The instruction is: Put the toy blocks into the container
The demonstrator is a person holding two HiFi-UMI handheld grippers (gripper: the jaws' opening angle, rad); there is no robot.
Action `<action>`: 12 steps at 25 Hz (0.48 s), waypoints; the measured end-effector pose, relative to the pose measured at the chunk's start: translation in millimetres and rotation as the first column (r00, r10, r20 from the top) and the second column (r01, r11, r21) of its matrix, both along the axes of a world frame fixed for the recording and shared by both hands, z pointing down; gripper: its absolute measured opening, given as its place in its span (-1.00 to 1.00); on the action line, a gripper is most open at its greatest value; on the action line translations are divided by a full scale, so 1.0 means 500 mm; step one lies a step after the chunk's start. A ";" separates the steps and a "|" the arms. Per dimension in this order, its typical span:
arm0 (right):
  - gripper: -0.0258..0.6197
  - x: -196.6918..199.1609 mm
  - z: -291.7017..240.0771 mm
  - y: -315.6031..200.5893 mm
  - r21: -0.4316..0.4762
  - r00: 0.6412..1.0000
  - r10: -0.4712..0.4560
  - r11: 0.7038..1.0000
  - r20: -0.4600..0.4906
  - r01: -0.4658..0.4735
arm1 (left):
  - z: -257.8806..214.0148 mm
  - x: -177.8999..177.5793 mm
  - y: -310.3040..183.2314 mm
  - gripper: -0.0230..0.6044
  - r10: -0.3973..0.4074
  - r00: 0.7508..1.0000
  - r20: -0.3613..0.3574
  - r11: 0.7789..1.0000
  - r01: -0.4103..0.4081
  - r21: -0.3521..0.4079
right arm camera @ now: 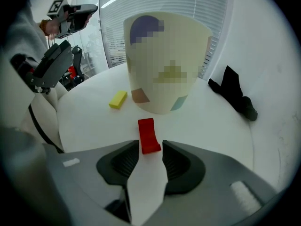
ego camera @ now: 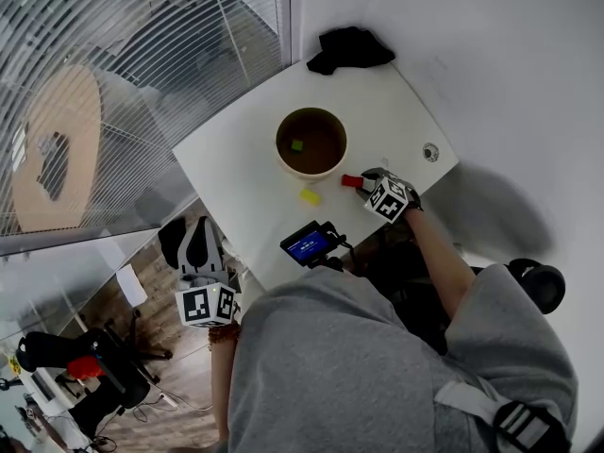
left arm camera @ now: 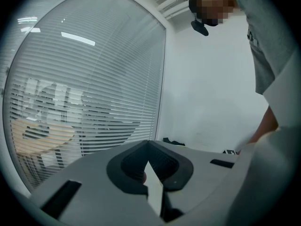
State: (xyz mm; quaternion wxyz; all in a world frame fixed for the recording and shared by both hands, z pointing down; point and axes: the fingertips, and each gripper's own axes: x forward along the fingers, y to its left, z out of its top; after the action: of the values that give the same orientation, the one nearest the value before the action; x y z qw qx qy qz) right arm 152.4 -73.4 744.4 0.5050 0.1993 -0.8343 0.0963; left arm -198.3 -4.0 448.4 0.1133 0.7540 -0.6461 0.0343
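Right hand-held gripper (right arm camera: 150,146) spread astride red block (right arm camera: 147,132)

I stand at a white table (ego camera: 226,173) in an office corner, plain white walls (ego camera: 491,55) on one side, a glass partition with slatted blinds (ego camera: 142,45) on the other, a round wooden table (ego camera: 71,121) beyond.

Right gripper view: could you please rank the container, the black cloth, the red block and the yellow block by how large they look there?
1. container
2. black cloth
3. red block
4. yellow block
The red block lies nearer the camera, so its lead over the yellow block may be only apparent.
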 end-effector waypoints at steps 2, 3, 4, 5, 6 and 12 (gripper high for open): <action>-0.41 0.000 0.008 0.003 -0.007 1.000 -0.004 1.000 -0.007 0.004 | 0.002 -0.004 0.002 -0.91 -0.008 1.000 -0.004 1.000 0.008 0.004; -0.40 0.000 0.010 0.004 -0.009 1.000 -0.005 1.000 -0.010 0.004 | 0.001 -0.005 0.002 -0.91 -0.009 1.000 -0.004 1.000 0.009 0.005; -0.40 -0.001 0.011 0.004 -0.011 1.000 -0.004 1.000 -0.012 0.004 | 0.000 -0.005 0.003 -0.91 -0.010 1.000 -0.003 1.000 0.010 0.006; -0.40 -0.001 0.013 0.004 -0.012 1.000 -0.004 1.000 -0.014 0.003 | 0.000 -0.006 0.004 -0.91 -0.010 1.000 -0.003 1.000 0.010 0.006; -0.40 -0.001 0.015 0.004 -0.014 1.000 -0.003 1.000 -0.016 0.003 | 0.000 -0.006 0.004 -0.91 -0.009 1.000 -0.002 1.000 0.009 0.006; -0.40 -0.006 0.029 0.002 -0.027 1.000 0.000 1.000 -0.024 0.000 | 0.000 0.000 0.004 -0.91 -0.001 1.000 0.003 1.000 0.001 -0.006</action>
State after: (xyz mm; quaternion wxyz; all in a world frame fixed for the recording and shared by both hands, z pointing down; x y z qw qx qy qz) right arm 149.4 -72.5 759.0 0.5174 0.1936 -0.8269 0.1052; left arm -198.3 -2.2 448.3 0.1146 0.7532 -0.6467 0.0373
